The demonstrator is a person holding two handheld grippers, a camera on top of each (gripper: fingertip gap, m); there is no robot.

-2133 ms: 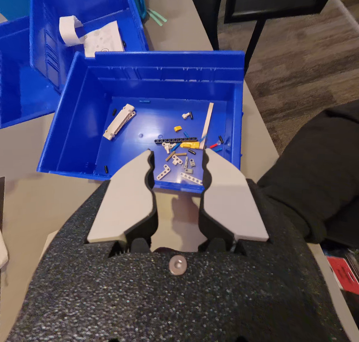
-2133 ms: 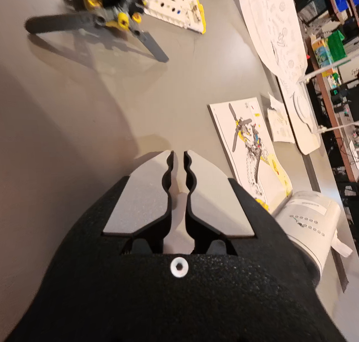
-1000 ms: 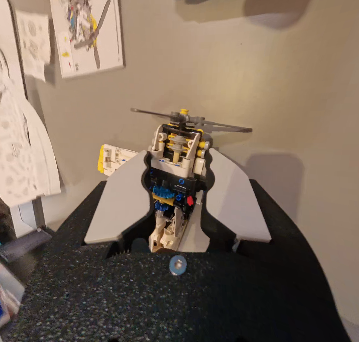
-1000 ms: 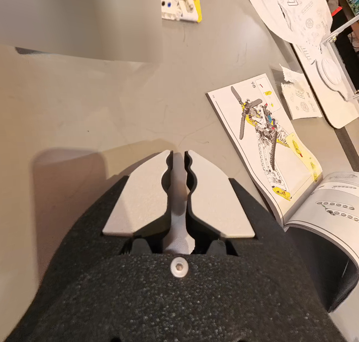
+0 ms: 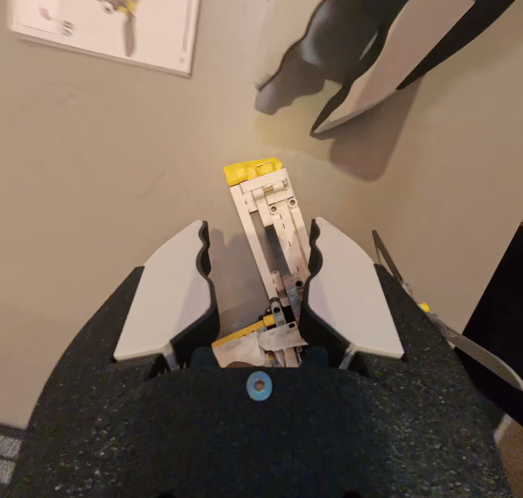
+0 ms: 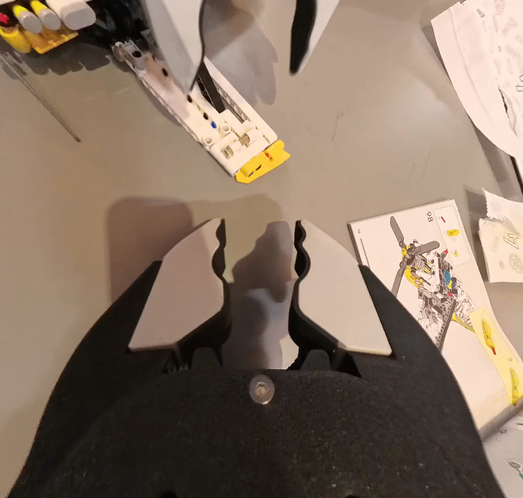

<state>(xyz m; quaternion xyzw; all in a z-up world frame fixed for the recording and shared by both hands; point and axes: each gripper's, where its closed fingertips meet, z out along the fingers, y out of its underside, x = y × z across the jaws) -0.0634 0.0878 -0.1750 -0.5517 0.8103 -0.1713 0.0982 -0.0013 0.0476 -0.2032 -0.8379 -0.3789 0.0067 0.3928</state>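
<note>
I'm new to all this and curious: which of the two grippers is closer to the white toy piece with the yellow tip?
The left gripper: its open fingers straddle the white toy piece, one finger alongside it. The right gripper, open and empty, hovers just beyond the yellow tip.

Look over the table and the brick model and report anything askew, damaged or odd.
Nothing looks broken or spilled. The brick model's white tail boom lies off-centre between the left gripper's open fingers, against the right one only. Crumpled paper sheets lie loose by the open instruction booklet.

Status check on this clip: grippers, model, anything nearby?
Left gripper open, straddling white brick-built tail boom with yellow tip. Right gripper open, empty, facing that tip. Instruction booklet alongside.
</note>
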